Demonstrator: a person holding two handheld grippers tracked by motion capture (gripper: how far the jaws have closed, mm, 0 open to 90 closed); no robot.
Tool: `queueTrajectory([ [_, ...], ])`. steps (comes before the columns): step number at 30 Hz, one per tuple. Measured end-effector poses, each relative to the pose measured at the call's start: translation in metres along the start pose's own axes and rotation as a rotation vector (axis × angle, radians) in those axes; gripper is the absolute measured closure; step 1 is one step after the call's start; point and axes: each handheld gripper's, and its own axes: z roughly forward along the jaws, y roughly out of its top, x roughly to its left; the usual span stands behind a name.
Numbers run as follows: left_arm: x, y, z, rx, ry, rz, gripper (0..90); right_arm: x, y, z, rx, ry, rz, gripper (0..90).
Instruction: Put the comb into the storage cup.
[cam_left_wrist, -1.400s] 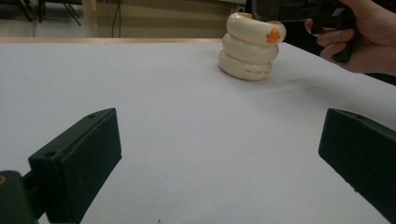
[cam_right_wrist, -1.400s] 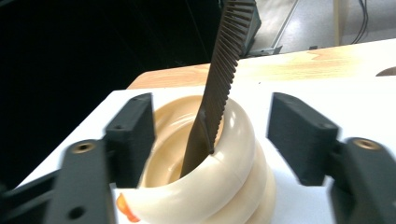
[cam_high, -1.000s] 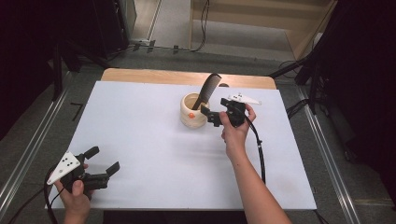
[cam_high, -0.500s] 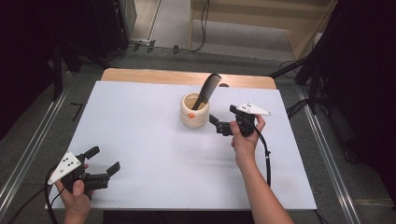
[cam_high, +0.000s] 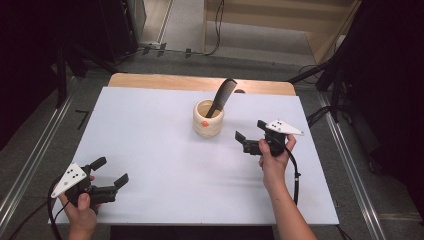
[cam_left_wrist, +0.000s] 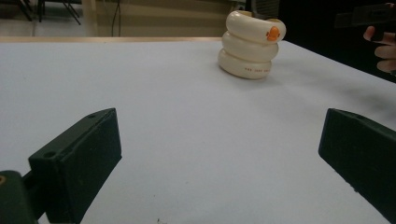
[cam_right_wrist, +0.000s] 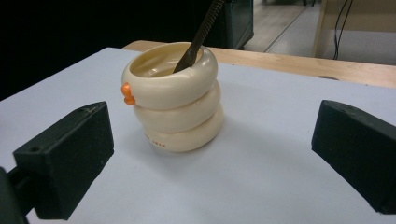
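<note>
- The right gripper (cam_high: 248, 141) is hovering just to the right of the cream ringed cup (cam_high: 208, 119), jaws spread wide and holding nothing; the cup is lying ahead of it and a little to its left.
- The left gripper (cam_high: 111, 173) is sitting well apart from the cup, at the near left of the white table (cam_high: 150, 150), jaws likewise wide and empty. The right hand (cam_high: 274, 155) is clearly the nearer.
- The black comb (cam_high: 222, 96) is standing in the cup, its long axis leaning up and away from the right gripper, teeth end out above the rim.
- The cup (cam_right_wrist: 172, 99) is showing three stacked rounded rings, glossy, with a small orange knob (cam_right_wrist: 126, 94) on the top ring; it is resting upright.
</note>
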Motion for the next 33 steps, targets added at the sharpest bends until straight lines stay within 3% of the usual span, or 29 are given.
queueTrajectory([
  [12,-0.001,0.0,0.0,0.005,0.001,0.005,0.0,-0.007,-0.018,-0.021,0.001,-0.021,-0.029,0.0],
  [33,-0.002,0.0,0.001,0.004,0.001,0.008,0.0,-0.02,-0.05,-0.053,-0.003,-0.047,-0.008,0.0],
])
